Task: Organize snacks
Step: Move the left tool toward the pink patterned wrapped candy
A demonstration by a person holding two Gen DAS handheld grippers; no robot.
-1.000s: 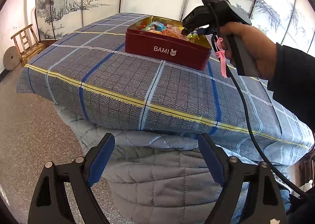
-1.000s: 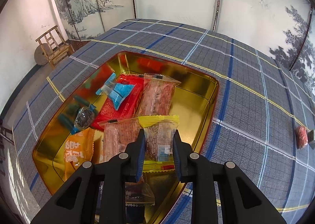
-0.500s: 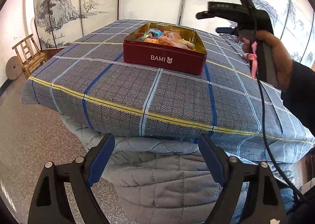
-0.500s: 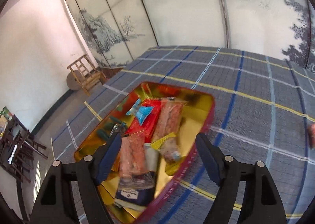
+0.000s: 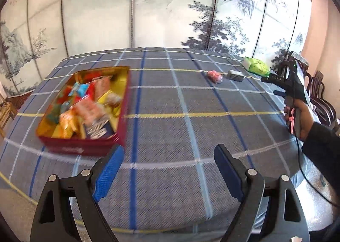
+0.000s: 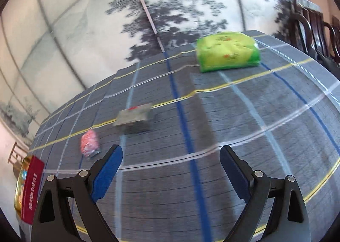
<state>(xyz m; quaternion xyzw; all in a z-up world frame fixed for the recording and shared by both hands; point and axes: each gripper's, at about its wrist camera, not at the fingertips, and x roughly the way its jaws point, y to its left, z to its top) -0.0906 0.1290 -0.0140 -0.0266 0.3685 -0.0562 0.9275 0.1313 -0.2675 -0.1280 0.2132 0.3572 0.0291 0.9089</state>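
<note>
— Painted screens behind, checked cloth (image 5: 170, 127) below. How far along are we?

— Mostly there, I'd judge. The red tin (image 5: 85, 148) on the cloth's left side is heaped with packets; a pink packet (image 6: 89, 143), a grey packet (image 6: 133, 117) and a green bag (image 6: 228, 51) lie loose, well apart from it.

— Which way does the grey one lie?

— Flat, long side across the right view, slightly tilted.

— Grippers?

— Right gripper (image 6: 171, 169) has just been opening, nothing between its jaws; left gripper (image 5: 169, 169) wide open, empty.

Blue plaid tablecloth (image 5: 170, 127), ink-painted folding screen (image 5: 148, 12), dark wooden chairs (image 6: 314, 29), light wooden chair (image 5: 6, 112)
</note>
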